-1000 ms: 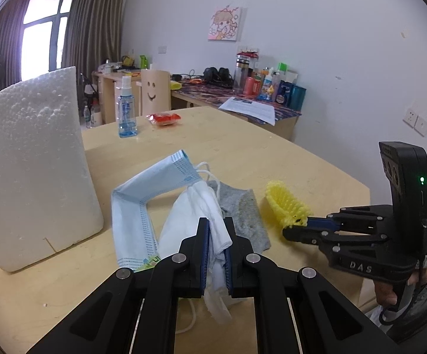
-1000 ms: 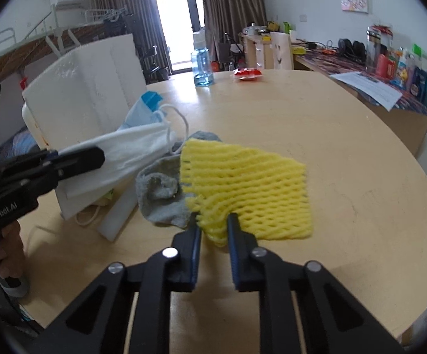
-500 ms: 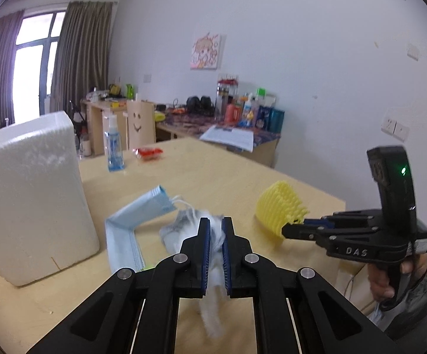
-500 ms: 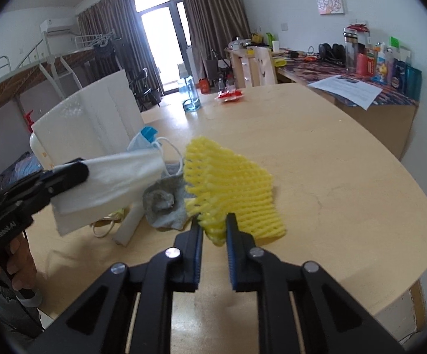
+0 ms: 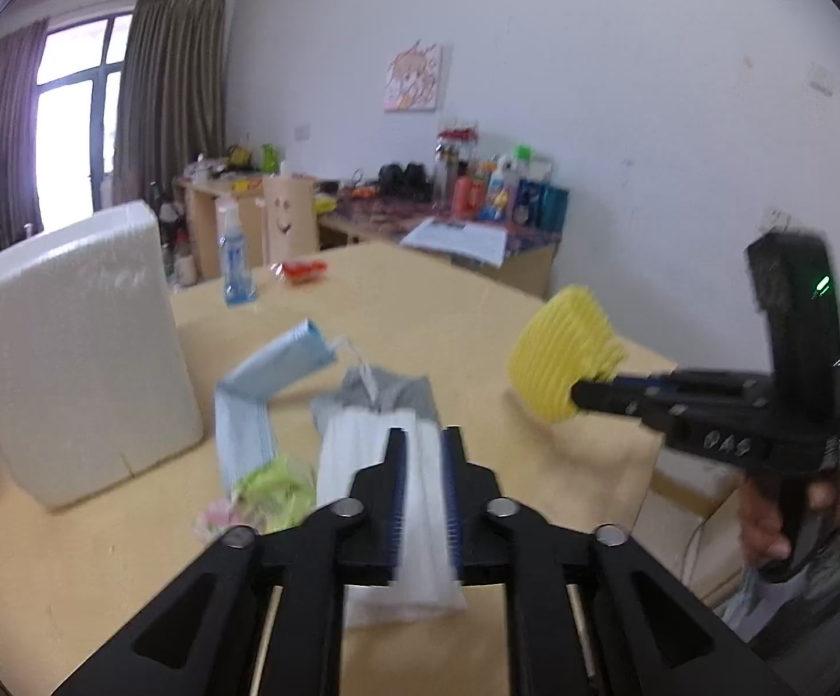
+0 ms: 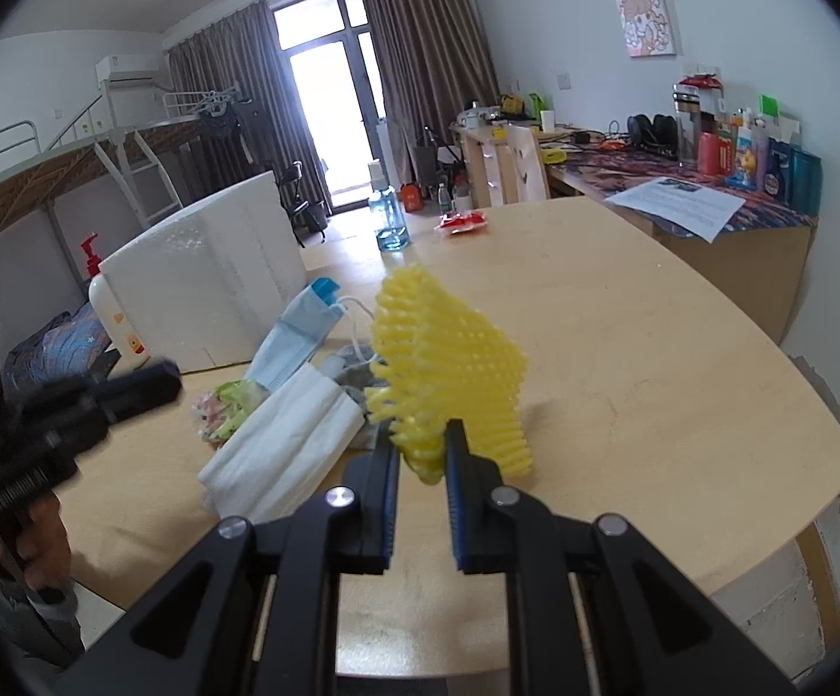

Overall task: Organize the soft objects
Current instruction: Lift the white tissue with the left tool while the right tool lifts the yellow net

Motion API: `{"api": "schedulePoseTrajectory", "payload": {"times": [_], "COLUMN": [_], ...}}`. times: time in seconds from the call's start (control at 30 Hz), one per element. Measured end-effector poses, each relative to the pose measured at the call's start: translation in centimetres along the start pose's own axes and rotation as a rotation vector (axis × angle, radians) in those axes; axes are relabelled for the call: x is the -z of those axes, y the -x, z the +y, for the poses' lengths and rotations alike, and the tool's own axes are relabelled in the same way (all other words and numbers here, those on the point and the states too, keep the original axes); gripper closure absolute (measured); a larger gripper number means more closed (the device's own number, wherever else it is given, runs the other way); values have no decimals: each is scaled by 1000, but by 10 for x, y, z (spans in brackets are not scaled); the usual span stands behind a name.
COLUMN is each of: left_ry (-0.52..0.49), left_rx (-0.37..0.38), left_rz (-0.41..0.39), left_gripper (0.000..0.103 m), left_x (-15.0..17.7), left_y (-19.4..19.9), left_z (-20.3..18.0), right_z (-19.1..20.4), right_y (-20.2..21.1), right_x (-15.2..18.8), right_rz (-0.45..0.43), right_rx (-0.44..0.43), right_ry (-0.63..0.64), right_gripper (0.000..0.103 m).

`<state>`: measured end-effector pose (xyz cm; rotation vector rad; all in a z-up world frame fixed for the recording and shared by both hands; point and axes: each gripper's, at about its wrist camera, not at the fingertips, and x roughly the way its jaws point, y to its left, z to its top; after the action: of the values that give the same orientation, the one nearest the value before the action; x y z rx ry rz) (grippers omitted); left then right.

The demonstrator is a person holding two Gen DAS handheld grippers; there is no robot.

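White cloth now on table

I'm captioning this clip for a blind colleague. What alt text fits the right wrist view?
The right gripper pinches a yellow foam net lifted above a round wooden table. To the left, a folded white cloth lies on the table, clear of the left gripper, beside a blue face mask and a white foam block.

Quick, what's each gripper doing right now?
Left gripper: fingers opening, letting go of the white cloth.
Right gripper: closed on the yellow foam net.
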<state>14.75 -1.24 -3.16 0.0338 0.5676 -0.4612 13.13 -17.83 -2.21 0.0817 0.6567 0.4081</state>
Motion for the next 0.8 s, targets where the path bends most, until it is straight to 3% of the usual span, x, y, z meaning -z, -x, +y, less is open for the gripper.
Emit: {"api": "schedulePoseTrajectory", "payload": {"times": [0.03, 0.1, 0.13, 0.6, 0.67, 0.8], "left_ry": [0, 13, 17, 13, 11, -2], "left_rx": [-7, -27, -37, -164, -176, -194], "left_rz": [12, 16, 17, 173, 189, 234], "left_gripper": [61, 41, 39, 40, 44, 60], "left_x": [3, 8, 9, 31, 33, 38], "left_y": [-3, -5, -6, -45, -49, -59], "left_z": [-3, -5, -6, -7, -6, -7], "right_z": [-1, 0, 0, -1, -1, -5], "right_y": [1, 3, 3, 7, 7, 7], "right_x": [1, 4, 5, 22, 23, 24], "right_rz": [0, 0, 1, 1, 1, -1], "right_rx": [-1, -4, -6, -27, -26, -31], "right_ry": [1, 2, 2, -15, -13, -21], "right_gripper": [85, 85, 85, 85, 85, 85]}}
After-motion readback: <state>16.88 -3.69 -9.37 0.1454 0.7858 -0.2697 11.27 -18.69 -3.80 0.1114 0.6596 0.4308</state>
